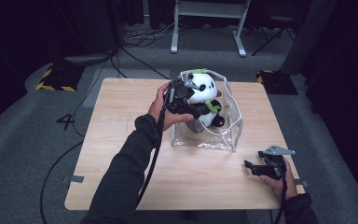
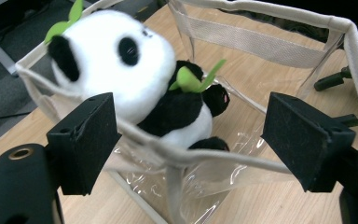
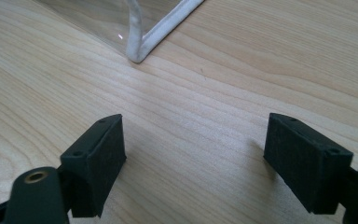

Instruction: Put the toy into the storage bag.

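Note:
A black-and-white panda plush (image 1: pixel 206 88) with green leaves sits upright inside a clear plastic bag (image 1: pixel 233 119) with white trim, at the middle of the wooden table (image 1: pixel 121 121). My left gripper (image 1: pixel 195 99) is at the bag's left rim, open. In the left gripper view its jaws stand wide on either side of the bag's white rim (image 2: pixel 223 161), with the panda (image 2: pixel 121 70) just beyond and nothing held by the left gripper (image 2: pixel 196 140). My right gripper (image 1: pixel 254 161) rests low near the table's front right, open. The right gripper (image 3: pixel 196 158) faces the bag's bottom corner (image 3: pixel 137 51).
Bare wood (image 3: pixel 223 93) lies between the right gripper and the bag. Behind the table stand white desk legs (image 1: pixel 174 28) on grey carpet, with cables (image 1: pixel 140 35) and black-and-yellow striped floor blocks (image 1: pixel 56 79) at both far corners.

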Motion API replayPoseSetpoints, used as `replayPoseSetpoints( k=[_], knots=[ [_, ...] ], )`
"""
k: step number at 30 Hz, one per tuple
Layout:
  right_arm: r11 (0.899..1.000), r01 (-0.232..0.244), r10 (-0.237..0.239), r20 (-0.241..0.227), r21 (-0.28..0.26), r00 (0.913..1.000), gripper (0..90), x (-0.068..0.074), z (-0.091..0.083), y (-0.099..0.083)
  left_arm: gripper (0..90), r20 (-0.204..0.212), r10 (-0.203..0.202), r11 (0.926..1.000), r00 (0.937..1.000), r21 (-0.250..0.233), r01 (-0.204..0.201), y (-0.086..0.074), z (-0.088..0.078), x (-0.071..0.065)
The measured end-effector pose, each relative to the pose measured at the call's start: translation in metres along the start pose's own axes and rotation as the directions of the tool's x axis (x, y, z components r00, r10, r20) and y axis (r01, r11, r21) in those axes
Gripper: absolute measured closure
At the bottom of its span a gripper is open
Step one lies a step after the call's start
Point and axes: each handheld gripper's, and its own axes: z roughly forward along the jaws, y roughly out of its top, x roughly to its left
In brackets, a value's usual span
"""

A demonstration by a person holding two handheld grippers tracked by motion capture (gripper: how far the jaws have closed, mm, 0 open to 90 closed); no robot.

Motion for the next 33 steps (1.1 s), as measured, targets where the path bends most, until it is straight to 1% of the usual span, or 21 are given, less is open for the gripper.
replayPoseSetpoints(
  k=[3, 10, 15, 16, 18, 25, 29, 33],
  knots=[
    [1.000, 0.000, 0.000, 0.000, 0.000, 1.0000, 20.3, 0.000, 0.000, 0.000, 17.9, -0.006, 0.009, 1.0000, 0.9999, 0.002, -0.009, -0.004, -0.002, 0.001],
    [1.000, 0.000, 0.000, 0.000, 0.000, 1.0000, 20.3, 0.000, 0.000, 0.000, 17.9, -0.025, 0.009, 0.9999, 0.9997, -0.006, -0.009, -0.012, -0.007, 0.004],
    [1.000, 0.000, 0.000, 0.000, 0.000, 1.0000, 20.3, 0.000, 0.000, 0.000, 17.8, -0.040, 0.020, 0.9998, 0.9990, -0.007, -0.021, -0.019, -0.012, 0.006],
    [1.000, 0.000, 0.000, 0.000, 0.000, 1.0000, 20.3, 0.000, 0.000, 0.000, 17.7, -0.038, 0.021, 0.9998, 0.9991, -0.001, -0.021, -0.021, -0.015, 0.007],
    [1.000, 0.000, 0.000, 0.000, 0.000, 1.0000, 20.3, 0.000, 0.000, 0.000, 17.5, -0.047, 0.031, 0.9995, 0.9984, 0.002, -0.031, -0.024, -0.016, 0.008],
    [1.000, 0.000, 0.000, 0.000, 0.000, 1.0000, 20.3, 0.000, 0.000, 0.000, 17.0, -0.062, 0.041, 0.9991, 0.9973, 0.012, -0.040, -0.031, -0.020, 0.009],
    [1.000, 0.000, 0.000, 0.000, 0.000, 1.0000, 20.3, 0.000, 0.000, 0.000, 16.9, -0.077, 0.062, 0.9979, 0.9951, 0.024, -0.061, -0.036, -0.022, 0.010],
    [1.000, 0.000, 0.000, 0.000, 0.000, 1.0000, 20.3, 0.000, 0.000, 0.000, 16.9, -0.082, 0.066, 0.9976, 0.9945, 0.027, -0.064, -0.040, -0.025, 0.010]
  ],
)
